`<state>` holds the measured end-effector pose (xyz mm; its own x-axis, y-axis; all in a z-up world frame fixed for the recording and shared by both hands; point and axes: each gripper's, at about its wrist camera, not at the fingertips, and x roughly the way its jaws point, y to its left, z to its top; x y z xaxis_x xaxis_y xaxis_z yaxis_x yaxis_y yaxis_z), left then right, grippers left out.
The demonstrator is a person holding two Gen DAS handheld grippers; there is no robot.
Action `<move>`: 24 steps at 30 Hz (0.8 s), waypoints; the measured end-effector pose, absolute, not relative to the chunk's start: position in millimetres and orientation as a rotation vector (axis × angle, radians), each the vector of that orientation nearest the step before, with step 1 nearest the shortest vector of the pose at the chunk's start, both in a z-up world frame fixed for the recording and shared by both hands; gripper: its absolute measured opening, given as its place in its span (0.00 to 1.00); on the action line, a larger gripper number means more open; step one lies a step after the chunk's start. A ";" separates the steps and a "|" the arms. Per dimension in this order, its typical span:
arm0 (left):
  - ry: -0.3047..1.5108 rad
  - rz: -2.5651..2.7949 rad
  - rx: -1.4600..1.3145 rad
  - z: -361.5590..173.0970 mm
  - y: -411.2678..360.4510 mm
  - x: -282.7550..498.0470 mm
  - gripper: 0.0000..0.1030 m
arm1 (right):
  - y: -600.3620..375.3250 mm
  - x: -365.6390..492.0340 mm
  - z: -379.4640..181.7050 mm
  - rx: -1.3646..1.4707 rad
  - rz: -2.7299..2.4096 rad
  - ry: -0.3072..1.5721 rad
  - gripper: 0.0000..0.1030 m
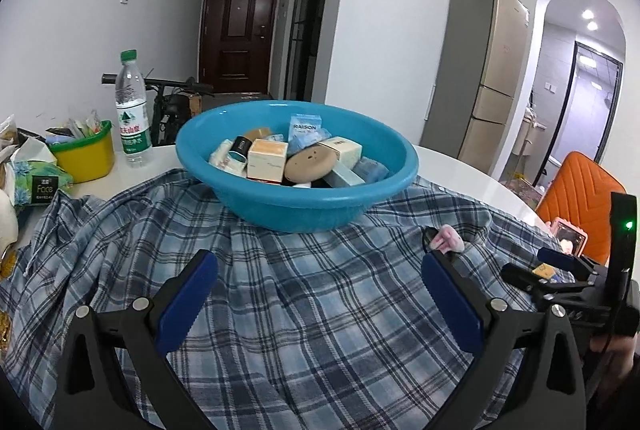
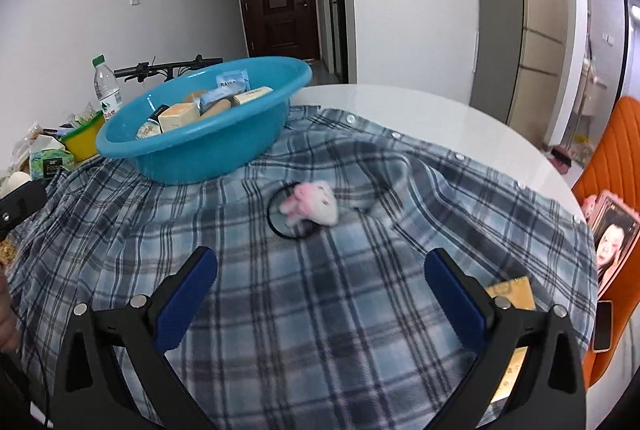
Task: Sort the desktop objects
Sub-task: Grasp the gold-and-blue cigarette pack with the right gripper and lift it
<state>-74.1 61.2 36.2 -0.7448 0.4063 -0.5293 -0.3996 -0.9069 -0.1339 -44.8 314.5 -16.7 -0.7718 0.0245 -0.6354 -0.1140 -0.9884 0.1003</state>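
Hair tie lay ahead of our right tool [image 2: 320, 290].
Both tools gaped wide and empty; the hair tie [image 2: 308, 208] sat dead ahead, nearer than to our left tool [image 1: 320, 294].

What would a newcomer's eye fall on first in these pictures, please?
First, the bright blue basin, heaped with small boxes, standing on a plaid shirt that covers the near part of the white table. Next, the pink plush hair tie lying alone on the shirt ahead of the open right gripper.
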 end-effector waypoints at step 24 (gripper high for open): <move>-0.021 2.513 -0.827 28.7 92.9 -75.0 1.00 | 392.5 -4.2 -39.4 -1.156 2.891 0.094 0.90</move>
<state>-75.0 92.9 28.7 -0.6960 0.4566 -0.5541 -0.4472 -0.8795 -0.1630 -4.2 392.5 -39.4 -0.7243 0.0017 -0.6895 -0.0467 -0.9978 0.0466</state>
